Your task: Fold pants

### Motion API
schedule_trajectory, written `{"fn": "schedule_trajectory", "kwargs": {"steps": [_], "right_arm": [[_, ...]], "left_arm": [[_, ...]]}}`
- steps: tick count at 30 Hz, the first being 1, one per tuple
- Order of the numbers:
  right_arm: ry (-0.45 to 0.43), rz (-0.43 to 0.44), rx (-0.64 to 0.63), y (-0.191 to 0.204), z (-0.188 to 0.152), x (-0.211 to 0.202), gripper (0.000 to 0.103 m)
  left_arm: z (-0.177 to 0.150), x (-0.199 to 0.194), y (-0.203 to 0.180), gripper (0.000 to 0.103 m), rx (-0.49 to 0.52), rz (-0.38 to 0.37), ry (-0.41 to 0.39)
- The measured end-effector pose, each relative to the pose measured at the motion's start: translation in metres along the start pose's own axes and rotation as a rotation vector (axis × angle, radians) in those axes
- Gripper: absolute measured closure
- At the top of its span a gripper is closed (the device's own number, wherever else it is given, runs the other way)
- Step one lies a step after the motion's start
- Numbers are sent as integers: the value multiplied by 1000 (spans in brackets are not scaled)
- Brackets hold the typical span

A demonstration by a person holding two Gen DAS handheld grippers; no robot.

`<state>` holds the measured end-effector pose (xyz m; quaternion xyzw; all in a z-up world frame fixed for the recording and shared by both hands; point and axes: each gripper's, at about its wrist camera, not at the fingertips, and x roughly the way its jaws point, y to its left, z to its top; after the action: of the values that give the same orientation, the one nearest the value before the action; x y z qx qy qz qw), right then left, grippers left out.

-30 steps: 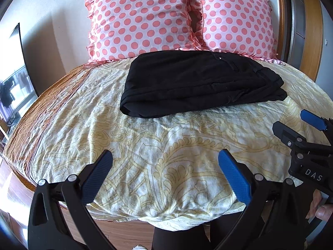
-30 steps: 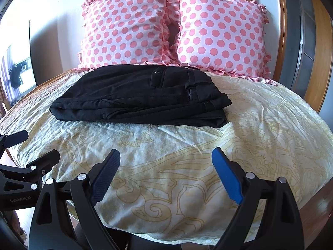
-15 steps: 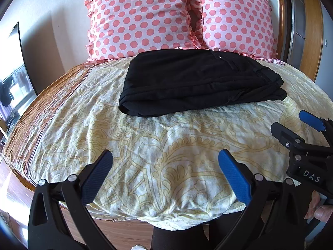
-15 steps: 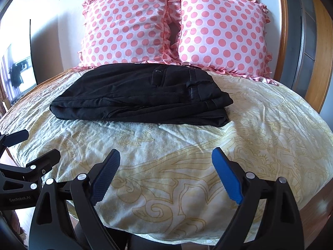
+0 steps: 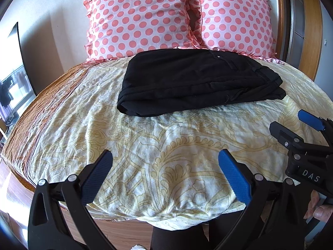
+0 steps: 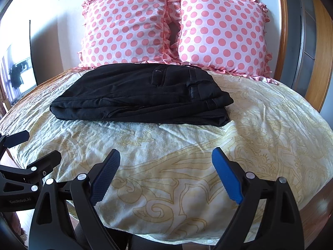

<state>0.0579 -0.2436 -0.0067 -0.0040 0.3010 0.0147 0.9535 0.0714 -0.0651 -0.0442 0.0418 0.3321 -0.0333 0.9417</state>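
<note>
the black pants (image 5: 197, 81) lie folded in a thick stack on the bed (image 5: 145, 145), well ahead of the left gripper (image 5: 164, 175) and right gripper (image 6: 164, 175), both wide open and empty. soft, floppy, layered cloth; likely best pinched at its folded edge.

pants (image 5: 193, 83) on bed (image 5: 145, 150), pillows (image 5: 141, 18) behind

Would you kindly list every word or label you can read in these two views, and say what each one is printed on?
"DAS": white letters on the black body of the right claw, seen at the right edge of the left view; the frame edge may cut it short.
"GenRobot.AI": small, faint white print on the left claw, at the left edge of the right view.
Nothing readable shows on the pants.
</note>
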Motion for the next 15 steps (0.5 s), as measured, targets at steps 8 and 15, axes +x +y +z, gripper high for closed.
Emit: {"fn": "schedule_trajectory", "kwargs": {"steps": [8, 15], "right_arm": [[-3, 2, 0, 1, -2, 2, 11], [-4, 2, 1, 1, -1, 2, 11]], "left_arm": [[-1, 1, -2, 2, 6, -2, 3], [-1, 1, -4, 2, 6, -4, 5]]}}
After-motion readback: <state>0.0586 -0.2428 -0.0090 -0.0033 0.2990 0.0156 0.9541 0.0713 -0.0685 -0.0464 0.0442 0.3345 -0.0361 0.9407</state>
